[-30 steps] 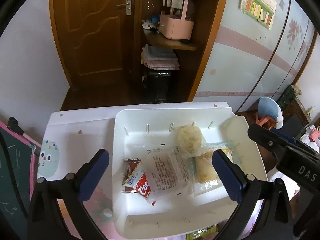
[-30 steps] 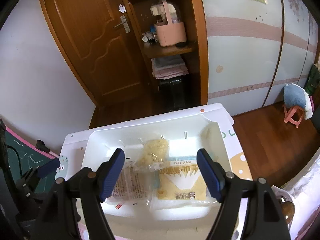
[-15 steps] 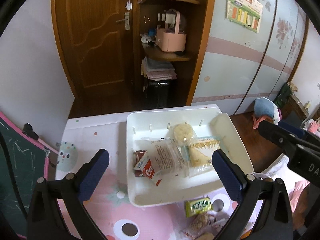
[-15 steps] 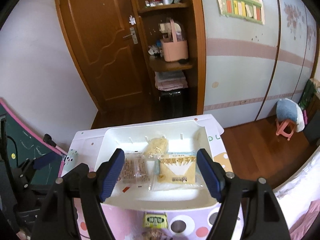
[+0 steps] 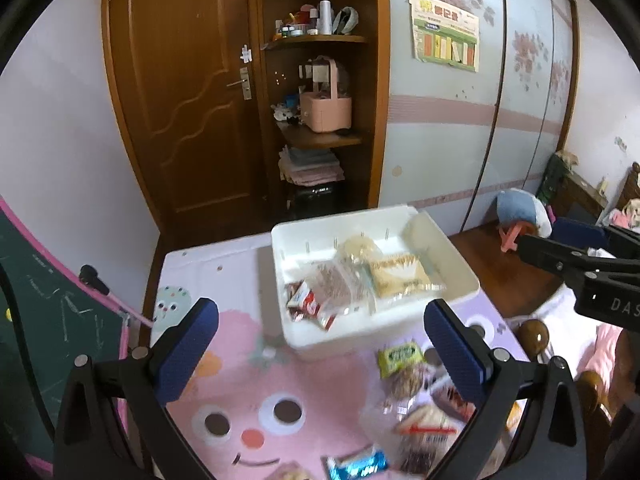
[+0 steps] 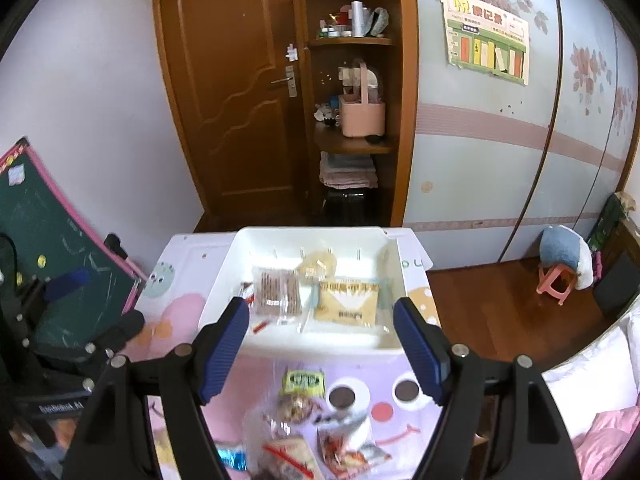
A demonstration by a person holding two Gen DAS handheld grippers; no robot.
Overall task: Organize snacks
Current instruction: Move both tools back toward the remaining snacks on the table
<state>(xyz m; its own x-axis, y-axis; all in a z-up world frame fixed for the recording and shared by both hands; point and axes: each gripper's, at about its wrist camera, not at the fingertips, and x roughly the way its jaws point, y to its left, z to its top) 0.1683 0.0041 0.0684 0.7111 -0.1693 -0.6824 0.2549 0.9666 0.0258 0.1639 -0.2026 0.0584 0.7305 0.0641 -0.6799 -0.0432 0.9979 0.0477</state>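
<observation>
A white tray (image 5: 456, 266) (image 6: 218, 292) stands at the far side of the table. In it lie a brown biscuit packet (image 6: 276, 292), a yellow packet (image 6: 346, 302), a pale round snack (image 6: 318, 264) and a red-and-white packet (image 5: 302, 300). Loose snacks lie on the cloth in front of the tray: a green packet (image 5: 400, 356) (image 6: 302, 380) and a heap of clear wrappers (image 6: 320, 444). My left gripper (image 5: 320, 350) hangs open above the cloth, nothing between its blue pads. My right gripper (image 6: 322, 346) is open too, above the tray's near edge and the loose snacks.
A pink and lilac cartoon cloth (image 5: 248, 400) covers the table. A green chalkboard (image 5: 40, 320) leans at the left. Behind the table are a wooden door, a shelf with a pink basket (image 5: 326, 112), and a stool with a blue cushion (image 6: 560, 264). Pink bedding (image 6: 600, 436) lies at right.
Both grippers have drawn back and up from over the tray. The tray now looks smaller and farther, and the loose snacks on the cloth have come into view.
</observation>
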